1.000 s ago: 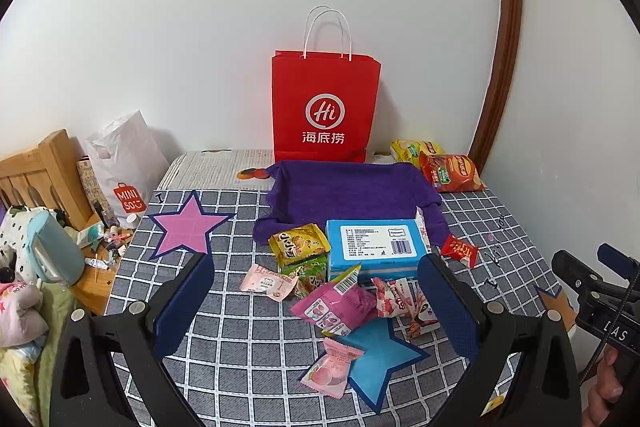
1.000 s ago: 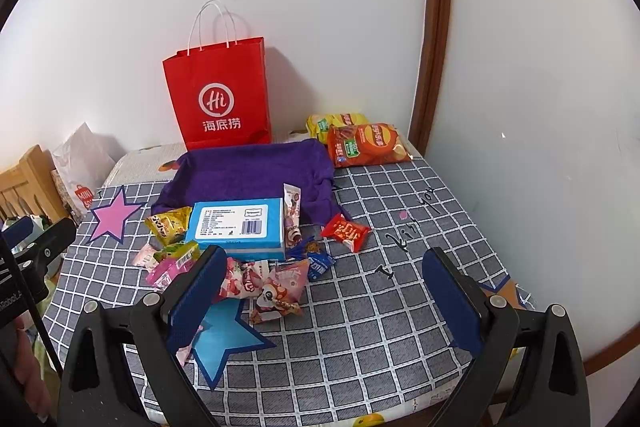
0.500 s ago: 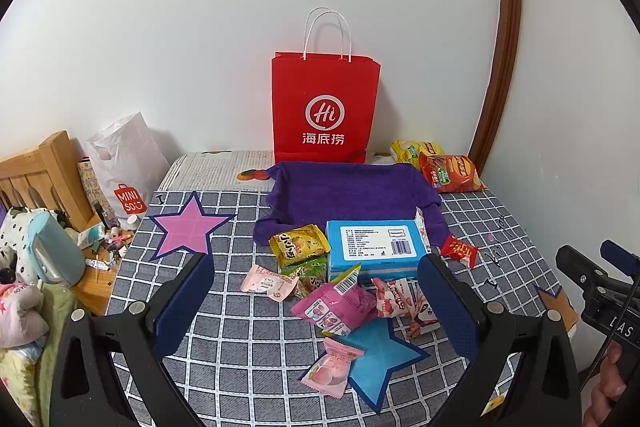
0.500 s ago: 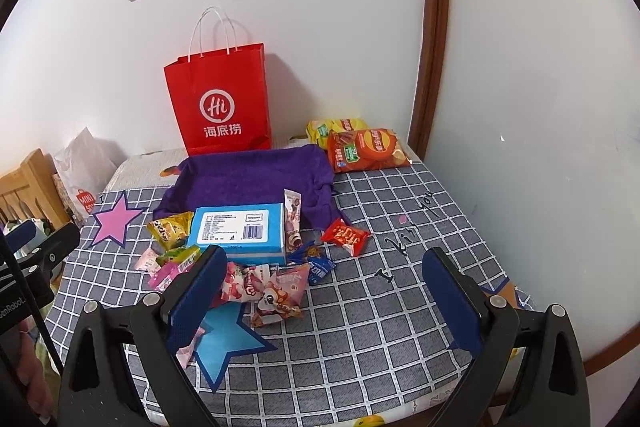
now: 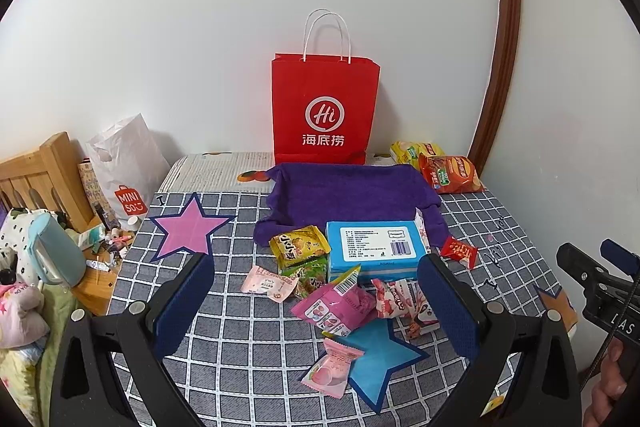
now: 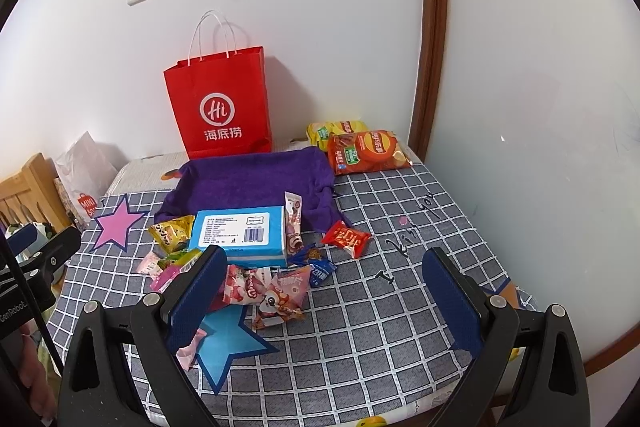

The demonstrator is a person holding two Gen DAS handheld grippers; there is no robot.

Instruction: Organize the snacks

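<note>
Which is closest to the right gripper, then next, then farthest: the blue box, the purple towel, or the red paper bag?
1. Blue box, nearest right gripper, front left.
2. Purple towel, behind the box.
3. Red paper bag, farthest, against the wall.

Drifts a touch higher and farther back on the right, so the red paper bag (image 6: 218, 107), chip bags (image 6: 366, 151) and blue box (image 6: 240, 233) sit slightly lower and leftward. Sinks toward the corner in the left view: right gripper (image 5: 600, 279).
</note>
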